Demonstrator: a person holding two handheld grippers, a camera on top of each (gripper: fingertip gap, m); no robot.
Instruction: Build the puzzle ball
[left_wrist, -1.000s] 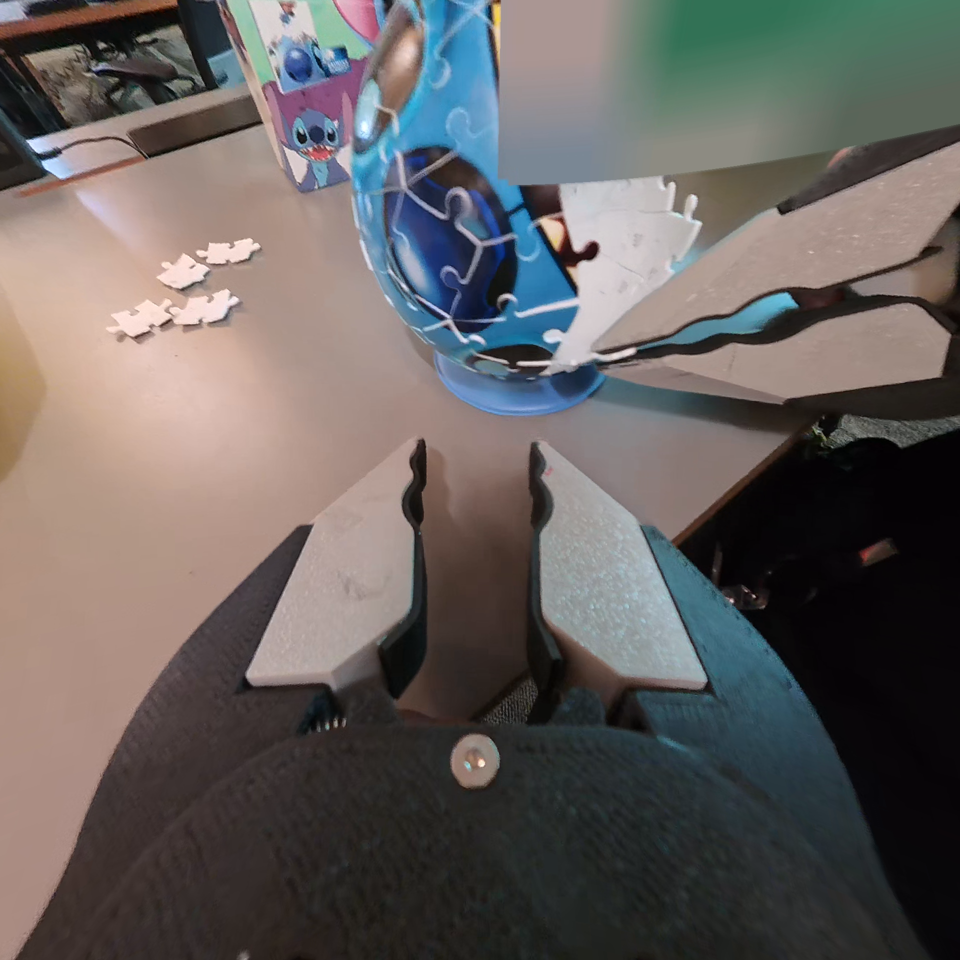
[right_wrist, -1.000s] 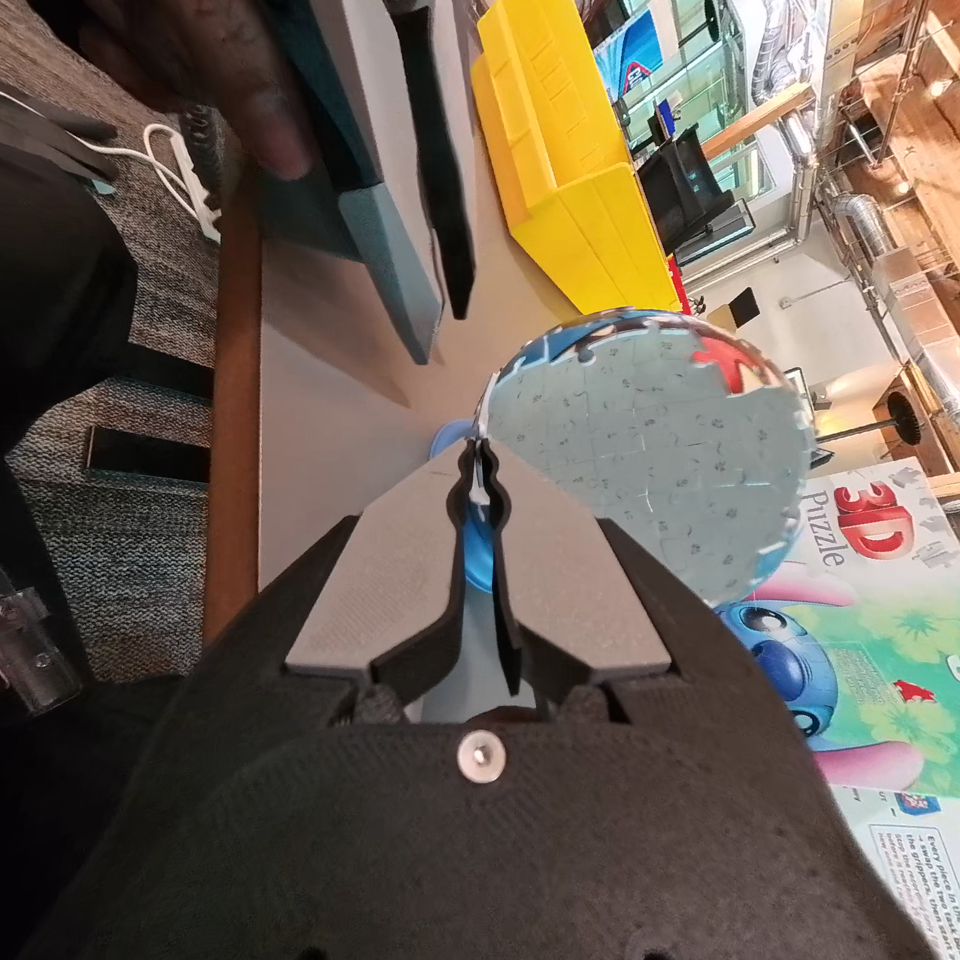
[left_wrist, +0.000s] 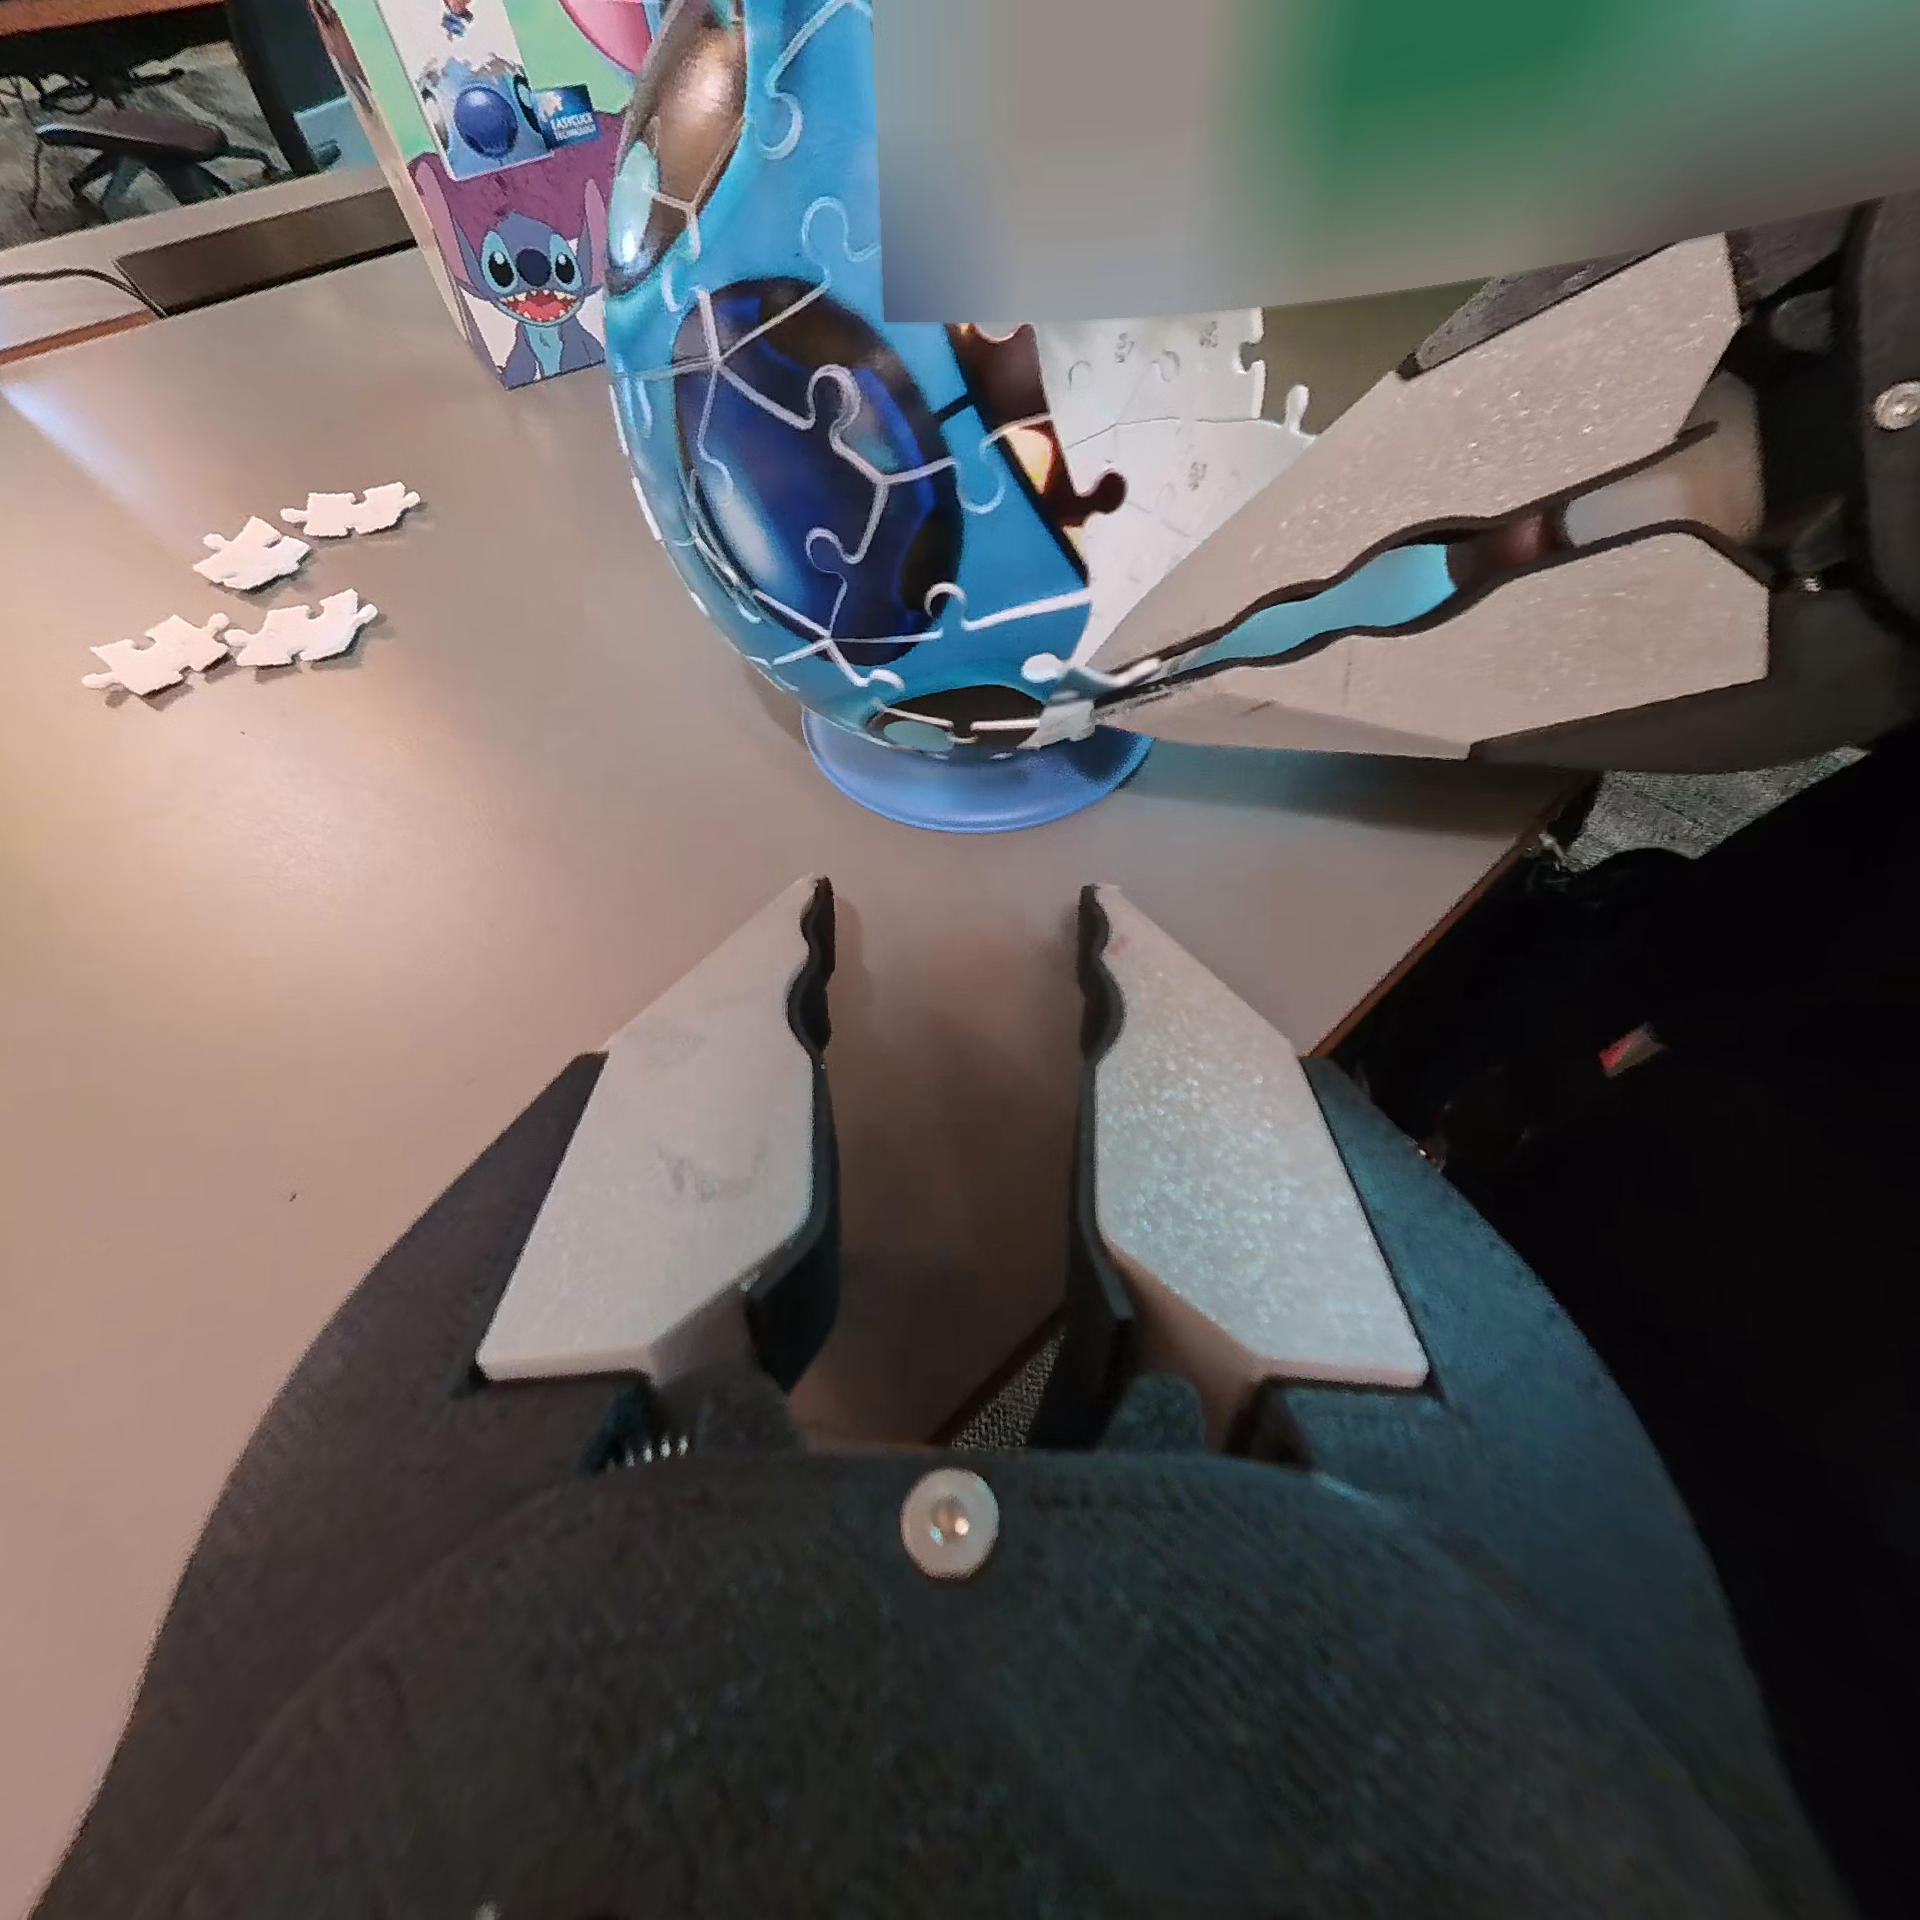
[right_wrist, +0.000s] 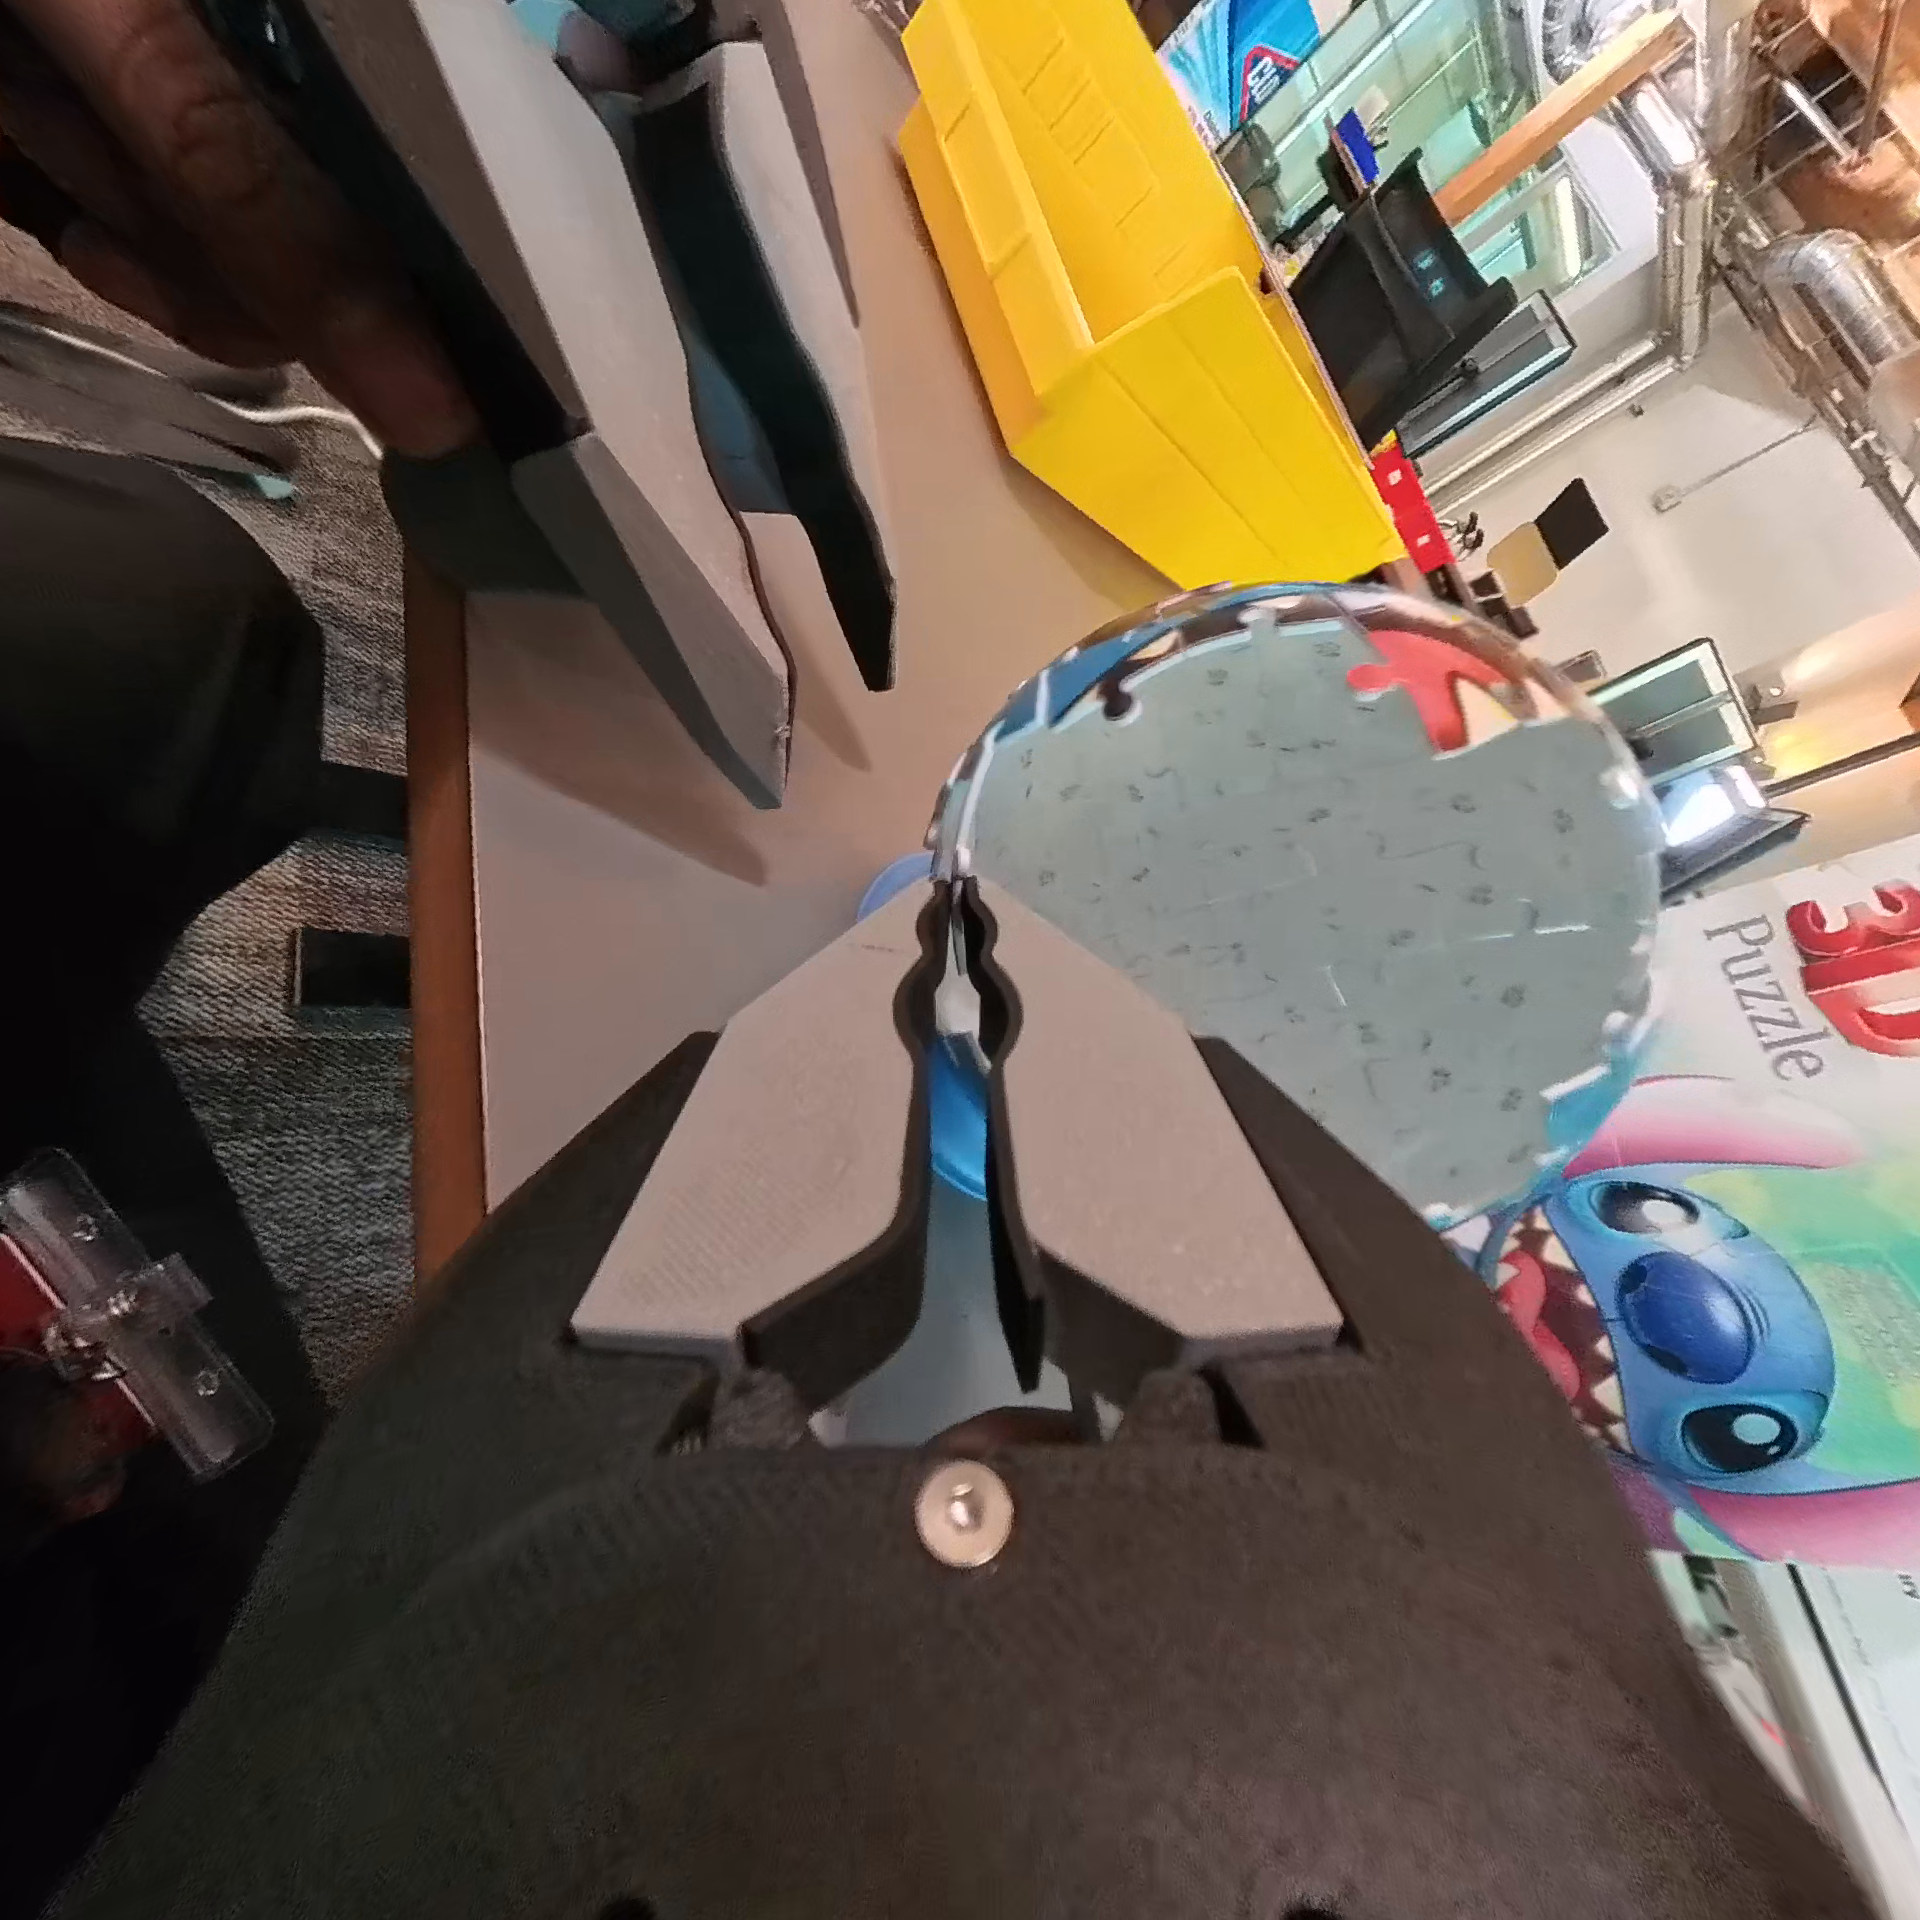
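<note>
Puzzle ball (left_wrist: 831, 488) sits on its blue stand (left_wrist: 977, 774) on the table (left_wrist: 416, 883), shell largely built but one side gapes, white inner faces showing. Right claw (right_wrist: 961, 894) clenched on a piece (left_wrist: 1086, 701), pressing it at the open rim low down. Left claw (left_wrist: 951, 914) released, holding nothing, hanging just in front of the ball. Four loose pieces (left_wrist: 249, 592) lie apart, unplaced; roughly a quarter left, I'd judge.

Each hand-held gripper has a rounded black body with a rough, grainy surface and one silver screw set in the middle just behind its two fingers. On the left hand-held gripper (left_wrist: 951, 935) the fingers (left_wrist: 686, 1164) are flat, light grey, tapering wedges with wavy black inner edges. The right hand-held gripper (right_wrist: 961, 904) has the same grey wedge fingers (right_wrist: 790, 1164) and black lining.
</note>
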